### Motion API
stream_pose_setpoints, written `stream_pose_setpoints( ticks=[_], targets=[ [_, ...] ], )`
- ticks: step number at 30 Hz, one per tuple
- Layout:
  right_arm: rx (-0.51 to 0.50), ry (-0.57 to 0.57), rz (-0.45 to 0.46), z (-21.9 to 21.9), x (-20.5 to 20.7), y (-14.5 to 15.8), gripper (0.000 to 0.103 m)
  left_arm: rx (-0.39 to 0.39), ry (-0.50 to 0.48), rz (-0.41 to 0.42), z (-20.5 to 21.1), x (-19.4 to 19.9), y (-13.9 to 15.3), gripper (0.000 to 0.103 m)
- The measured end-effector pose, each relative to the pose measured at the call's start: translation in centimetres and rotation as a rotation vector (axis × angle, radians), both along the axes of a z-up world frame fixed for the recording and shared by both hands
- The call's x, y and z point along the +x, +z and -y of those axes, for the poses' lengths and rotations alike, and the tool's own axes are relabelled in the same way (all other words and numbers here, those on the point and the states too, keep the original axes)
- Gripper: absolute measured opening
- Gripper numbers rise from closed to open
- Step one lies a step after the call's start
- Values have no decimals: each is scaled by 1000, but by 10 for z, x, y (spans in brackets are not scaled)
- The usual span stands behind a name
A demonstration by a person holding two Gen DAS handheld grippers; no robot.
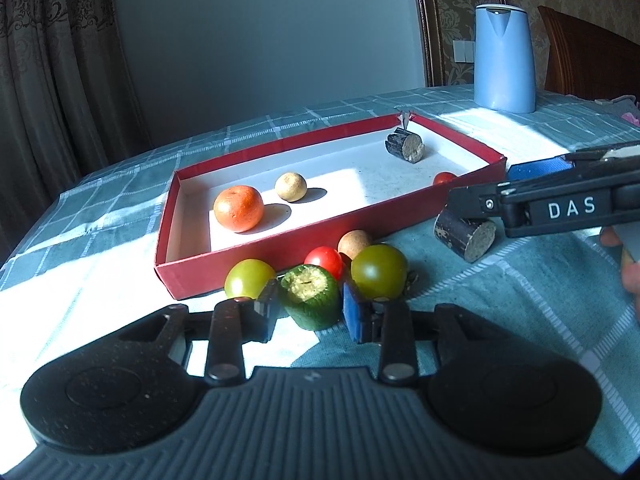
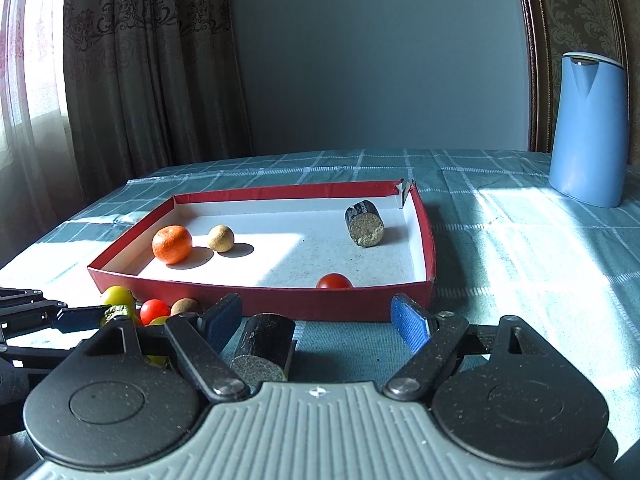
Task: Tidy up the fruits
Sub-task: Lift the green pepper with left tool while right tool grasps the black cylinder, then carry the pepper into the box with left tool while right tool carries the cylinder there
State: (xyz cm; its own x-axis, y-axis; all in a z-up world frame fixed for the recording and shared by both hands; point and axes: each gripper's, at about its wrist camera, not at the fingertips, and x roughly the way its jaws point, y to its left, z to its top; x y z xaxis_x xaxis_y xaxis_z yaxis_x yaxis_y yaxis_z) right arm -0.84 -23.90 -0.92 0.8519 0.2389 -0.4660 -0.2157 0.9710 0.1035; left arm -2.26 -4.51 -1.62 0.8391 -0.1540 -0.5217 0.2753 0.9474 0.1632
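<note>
Your left gripper [image 1: 310, 312] has its blue-padded fingers closed against the sides of a stubby green cut-topped vegetable piece [image 1: 309, 297], which sits on the teal checked tablecloth [image 2: 520, 260] just in front of the near wall of the shallow red cardboard tray [image 2: 260, 302]. Your right gripper [image 2: 316, 322] stands wide apart with nothing gripped; a dark bark-covered cylinder with a tan cut end [image 2: 264, 346] lies on the cloth between its fingers, close to the left one, and whether it touches that pad cannot be told.

The table is sunlit in patches, with brown patterned curtains [image 2: 132, 80] at the far left and a grey wall behind.

Inside the white-floored tray lie an orange mandarin [image 1: 239, 209], a small tan ball [image 1: 291, 187], a second bark-covered cylinder [image 1: 405, 145] near the far right corner, and a red cherry tomato [image 2: 334, 281] against the near wall.

Crowded around the held piece are two green tomatoes [image 1: 379, 270] [image 1: 249, 278], a red tomato [image 1: 325, 260] and a cork-brown ball [image 1: 354, 243]. A tall light-blue plastic jug [image 1: 504, 58] stands at the far right.
</note>
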Motion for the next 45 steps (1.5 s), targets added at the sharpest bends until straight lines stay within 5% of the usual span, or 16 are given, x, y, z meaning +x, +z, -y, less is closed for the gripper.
stream_pose_setpoints(
  ticks=[8,20,45],
  targets=[
    [-15,26,-102,-12,9,-9,81,12,-4,7,2,-1,0,31],
    [-116,72,-109,-31,11,-13,35,21,-13,5,4,-2,-1,34],
    [-16,16,-82,-12,7,-9,32,16,-1,48,2,-8,1,29]
  ],
)
